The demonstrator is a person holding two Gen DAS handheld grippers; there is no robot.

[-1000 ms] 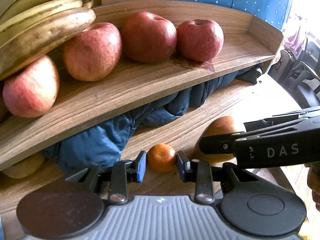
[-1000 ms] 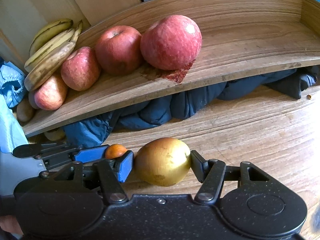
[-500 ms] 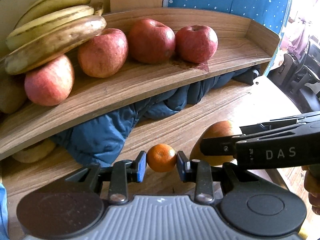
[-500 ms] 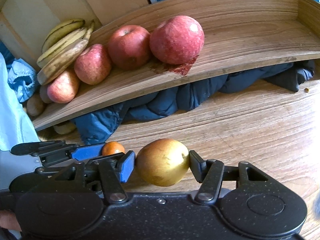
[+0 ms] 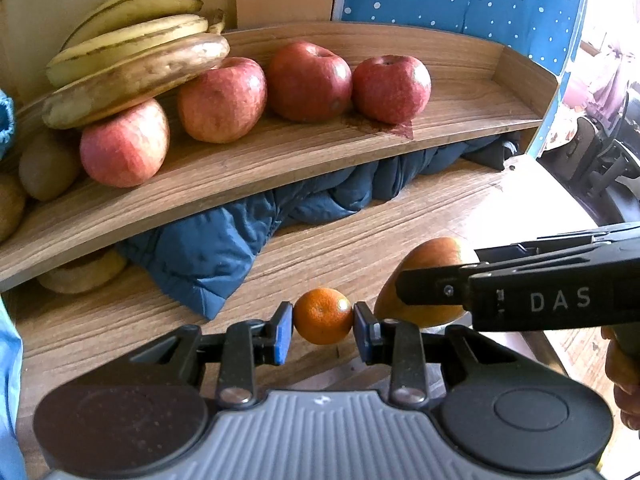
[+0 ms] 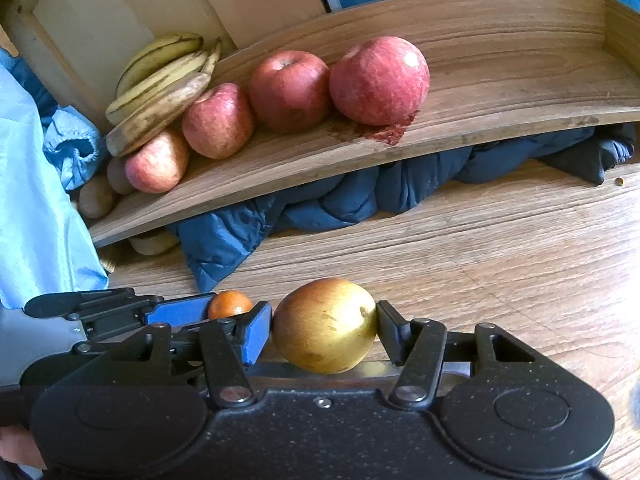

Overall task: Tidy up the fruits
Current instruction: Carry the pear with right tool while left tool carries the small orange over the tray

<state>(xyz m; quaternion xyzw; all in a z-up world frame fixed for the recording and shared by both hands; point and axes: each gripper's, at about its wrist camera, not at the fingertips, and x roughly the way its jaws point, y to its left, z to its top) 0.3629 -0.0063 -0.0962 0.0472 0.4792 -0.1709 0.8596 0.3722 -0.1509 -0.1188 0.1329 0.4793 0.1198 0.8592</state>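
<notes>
Left fingers (image 5: pixel 323 322) pinch the tangerine (image 5: pixel 323 316); right fingers (image 6: pixel 324 330) clamp the pear (image 6: pixel 325 325).

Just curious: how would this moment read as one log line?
left gripper: holds tangerine | right gripper: holds pear | shelf: four apples, bananas

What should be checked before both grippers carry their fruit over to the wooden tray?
1. Left gripper shut on the mandarin, both pads touching it: ok.
2. Right gripper around the pear, pads against both its sides: ok.
3. Free space on the wooden tray to the right of the apples: ok.
4. Gap between the two grippers: not ok, they sit close side by side.
5. Bananas resting on two apples, stable or not: cannot tell.
6. Blue jacket bunched under the tray, clear of the tray's top: ok.
</notes>
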